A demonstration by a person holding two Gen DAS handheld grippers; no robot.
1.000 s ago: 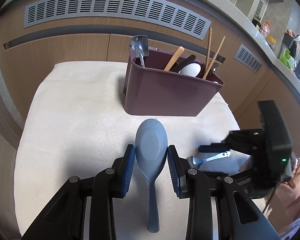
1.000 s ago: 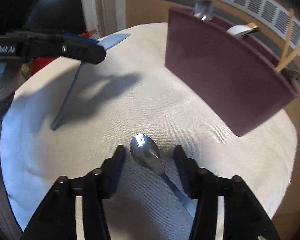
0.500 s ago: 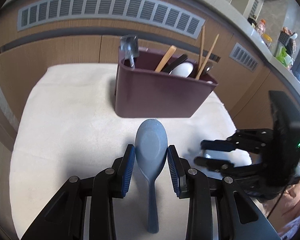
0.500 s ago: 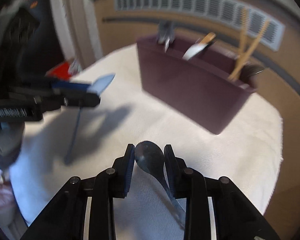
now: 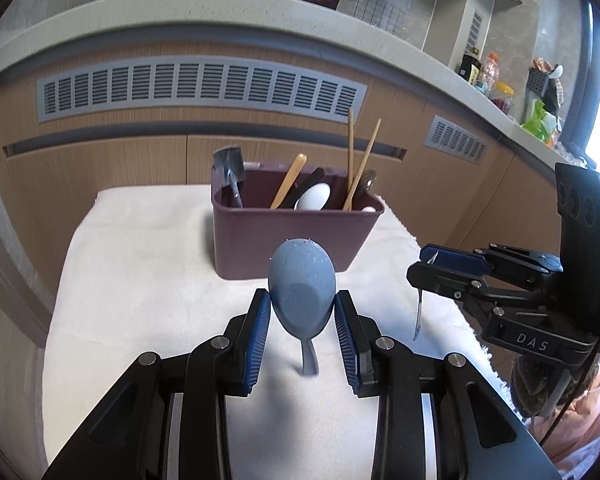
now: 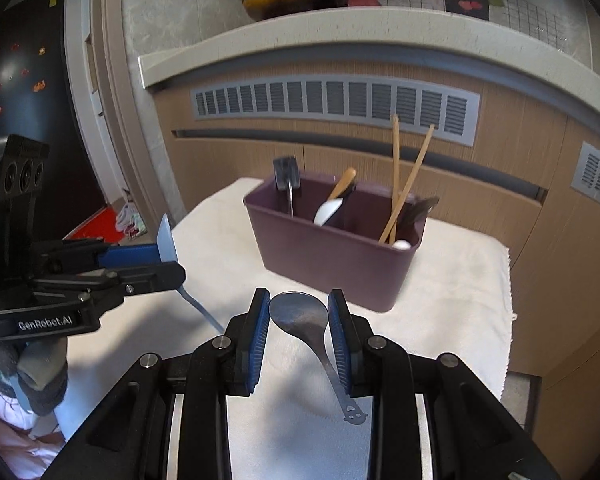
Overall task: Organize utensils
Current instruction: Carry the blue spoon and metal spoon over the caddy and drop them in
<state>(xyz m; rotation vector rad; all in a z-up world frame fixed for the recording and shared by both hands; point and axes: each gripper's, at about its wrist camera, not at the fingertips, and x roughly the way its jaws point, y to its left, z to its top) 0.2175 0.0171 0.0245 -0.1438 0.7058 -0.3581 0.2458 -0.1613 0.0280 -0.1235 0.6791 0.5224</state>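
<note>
My left gripper (image 5: 301,316) is shut on a blue-grey rice paddle (image 5: 302,280), held by its head above the white cloth (image 5: 140,280), handle hanging down. My right gripper (image 6: 299,326) is shut on a metal spoon (image 6: 300,314), bowl between the pads, handle trailing down right. The maroon utensil caddy (image 5: 292,236) stands ahead of both, also in the right wrist view (image 6: 336,256). It holds chopsticks (image 6: 404,184), a white spoon, a wooden handle and a metal spatula (image 5: 230,170). Each gripper shows in the other's view: the right one (image 5: 452,268), the left one (image 6: 156,264).
The cloth-covered table ends at a frayed right edge (image 6: 508,292). Wooden cabinets with grey vents (image 5: 200,88) rise behind. A counter with bottles and jars (image 5: 496,84) runs at the back right. A red item lies on the floor at left (image 6: 96,220).
Both grippers have lifted off the cloth with their utensils. The right gripper closed on the spoon and raised it. The view now looks more level at the caddy.
</note>
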